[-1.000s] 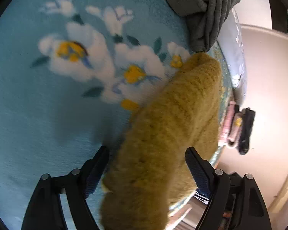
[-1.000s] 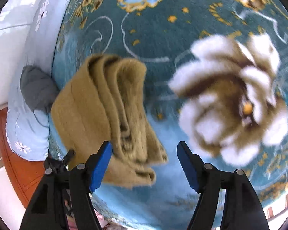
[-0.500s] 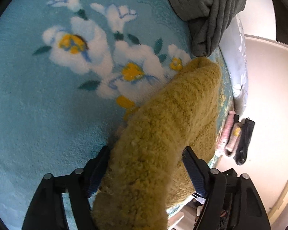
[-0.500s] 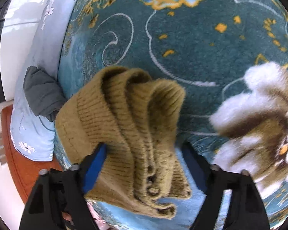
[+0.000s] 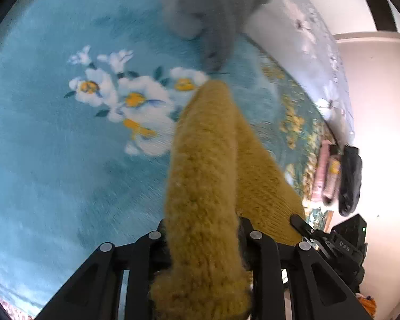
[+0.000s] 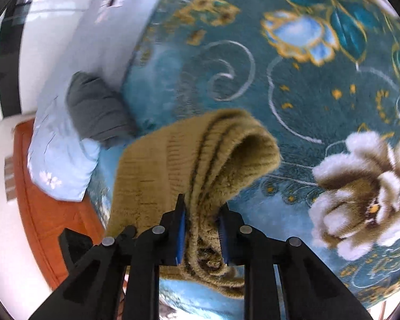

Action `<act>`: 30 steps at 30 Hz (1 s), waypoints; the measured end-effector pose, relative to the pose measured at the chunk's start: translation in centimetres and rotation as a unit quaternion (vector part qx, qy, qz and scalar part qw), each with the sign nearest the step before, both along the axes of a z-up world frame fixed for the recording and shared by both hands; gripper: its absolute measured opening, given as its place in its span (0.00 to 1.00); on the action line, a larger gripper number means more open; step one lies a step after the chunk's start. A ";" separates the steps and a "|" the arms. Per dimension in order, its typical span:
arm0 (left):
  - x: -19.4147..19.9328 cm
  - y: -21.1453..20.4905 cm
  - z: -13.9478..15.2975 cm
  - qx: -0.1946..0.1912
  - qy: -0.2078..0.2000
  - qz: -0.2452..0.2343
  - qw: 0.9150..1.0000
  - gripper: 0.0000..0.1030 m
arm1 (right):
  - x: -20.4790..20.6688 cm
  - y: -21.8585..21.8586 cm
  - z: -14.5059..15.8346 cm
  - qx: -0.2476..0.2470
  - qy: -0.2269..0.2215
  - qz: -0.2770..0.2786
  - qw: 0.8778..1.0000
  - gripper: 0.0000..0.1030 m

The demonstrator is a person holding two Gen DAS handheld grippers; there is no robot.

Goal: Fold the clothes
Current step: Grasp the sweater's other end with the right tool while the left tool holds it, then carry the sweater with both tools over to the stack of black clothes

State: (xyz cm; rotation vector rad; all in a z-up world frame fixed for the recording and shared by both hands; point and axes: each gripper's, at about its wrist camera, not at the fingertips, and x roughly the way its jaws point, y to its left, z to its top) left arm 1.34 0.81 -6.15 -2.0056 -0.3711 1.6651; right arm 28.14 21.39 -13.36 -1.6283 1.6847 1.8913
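A folded mustard-yellow knit sweater (image 5: 205, 160) lies over the blue floral blanket (image 5: 53, 146). My left gripper (image 5: 204, 234) is shut on one end of the sweater, which bulges out between and over the jaws. My right gripper (image 6: 201, 229) is shut on the other end of the sweater (image 6: 189, 160), with several knit layers bunched between its blue pads (image 6: 180, 237). The sweater is lifted slightly off the blanket (image 6: 293, 101).
A folded grey garment (image 5: 213, 8) lies further along the blanket and shows in the right wrist view (image 6: 96, 112) beside a pale blue pillow (image 6: 58, 157). Socks or slippers (image 5: 338, 176) lie off the bed's edge. An orange wooden bed frame (image 6: 50, 218) lies beyond the blanket's edge.
Both grippers went from open around the sweater to shut on it. The sweater has risen off the blanket and both views have shifted.
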 end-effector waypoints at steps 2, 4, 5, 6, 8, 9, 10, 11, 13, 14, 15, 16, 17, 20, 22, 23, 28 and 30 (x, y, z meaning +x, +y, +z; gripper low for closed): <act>1.6 0.2 2.5 0.004 0.014 0.006 1.000 0.28 | 0.8 1.3 2.1 -0.002 0.012 0.015 1.000 0.20; 3.3 1.7 5.2 0.010 0.032 0.014 0.999 0.28 | 0.8 2.5 3.7 -0.013 0.027 0.024 0.999 0.20; 4.2 2.3 7.1 0.014 0.044 0.021 0.999 0.28 | 1.2 3.3 4.5 -0.020 0.037 0.030 0.999 0.20; 4.9 2.6 8.6 0.017 0.056 0.026 0.998 0.28 | 1.8 4.1 5.2 -0.025 0.047 0.036 0.998 0.20; 6.5 3.5 11.7 0.024 0.081 0.036 0.996 0.28 | 2.5 6.1 6.7 -0.037 0.071 0.053 0.995 0.20; 7.4 4.6 13.4 0.025 0.095 0.039 0.994 0.28 | 2.8 7.3 7.4 -0.043 0.083 0.062 0.994 0.20; 8.4 6.0 14.9 0.029 0.108 0.044 0.993 0.28 | 3.0 8.9 8.3 -0.050 0.098 0.074 0.991 0.20; 9.4 8.0 16.6 0.037 0.119 0.049 0.991 0.28 | 3.0 10.3 9.2 -0.055 0.111 0.084 0.989 0.20; 10.9 12.1 19.5 0.054 0.139 0.048 0.988 0.28 | 3.0 13.9 11.7 -0.051 0.139 0.100 0.984 0.20; 11.6 14.3 21.1 0.062 0.147 0.040 0.986 0.28 | 3.3 15.7 13.3 -0.042 0.155 0.104 0.982 0.20; 12.2 16.4 22.5 0.070 0.155 0.032 0.985 0.28 | 3.5 17.6 14.8 -0.033 0.171 0.108 0.979 0.20; 12.4 18.6 23.6 0.079 0.161 0.022 0.984 0.28 | 3.9 19.7 16.3 -0.024 0.188 0.109 0.976 0.20; 12.6 21.3 24.6 0.090 0.168 0.011 0.982 0.28 | 4.5 22.1 17.7 -0.014 0.200 0.107 0.974 0.20; 12.9 28.6 26.3 0.115 0.168 -0.018 0.979 0.28 | 6.2 29.6 21.5 0.017 0.229 0.095 0.969 0.20; 13.0 33.8 25.8 0.134 0.142 -0.037 0.980 0.28 | 7.0 34.0 23.0 0.043 0.234 0.089 0.967 0.20; 13.0 36.6 25.4 0.142 0.128 -0.046 0.980 0.28 | 7.3 36.6 23.6 0.059 0.233 0.087 0.967 0.20; 13.8 47.6 22.5 0.164 0.084 -0.077 0.980 0.28 | 7.3 47.4 23.6 0.102 0.197 0.074 0.972 0.20; 14.4 50.4 21.4 0.179 0.083 -0.072 0.978 0.28 | 6.7 50.9 23.5 0.119 0.184 0.074 0.973 0.20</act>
